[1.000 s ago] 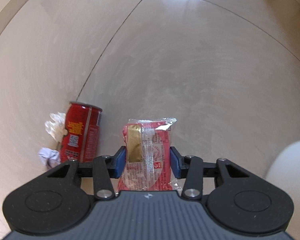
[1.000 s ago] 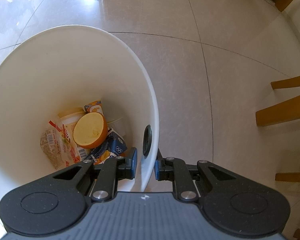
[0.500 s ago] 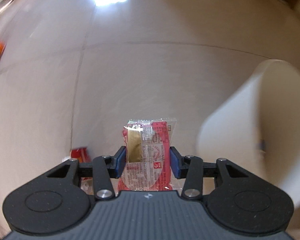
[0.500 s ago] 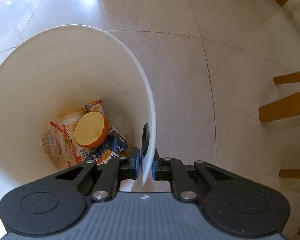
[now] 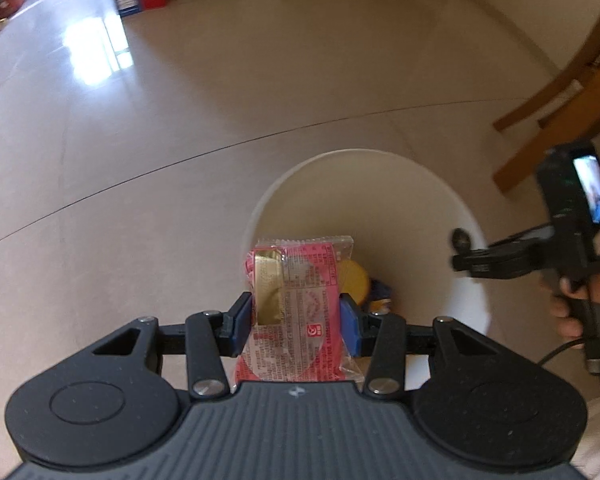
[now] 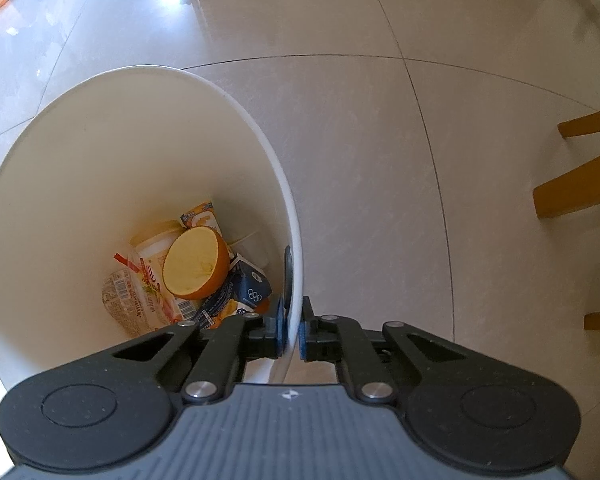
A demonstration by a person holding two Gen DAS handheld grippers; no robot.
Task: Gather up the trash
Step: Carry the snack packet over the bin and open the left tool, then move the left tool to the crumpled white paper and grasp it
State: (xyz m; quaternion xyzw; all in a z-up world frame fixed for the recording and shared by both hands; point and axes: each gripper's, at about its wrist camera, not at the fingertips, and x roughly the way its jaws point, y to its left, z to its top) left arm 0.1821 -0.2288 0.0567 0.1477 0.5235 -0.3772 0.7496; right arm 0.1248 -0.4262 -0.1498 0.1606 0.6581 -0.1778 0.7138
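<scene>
over the round white plastic bin [image 5: 466, 216] we hold the crinkly pink-and-gold foil snack packet [image 5: 300, 300], clamped between the blue pads of our left gripper [image 5: 296, 320]. at the right of the bin, our right gripper [image 6: 291, 330] has its jaws pinched together on the thin rim, one pad inside and one outside, and steadies the bin [image 6: 112, 152]. the packet hangs near the bin's left wall, so we judge it wise to carry it a little further right, toward the middle of the opening, before we part the jaws. down on the bottom lie a halved orange [image 6: 196, 264], a dark blue drink carton [image 6: 244, 288] and a clear noodle wrapper [image 6: 136, 300]; we should let the packet fall among them and keep the rim grip firm.
</scene>
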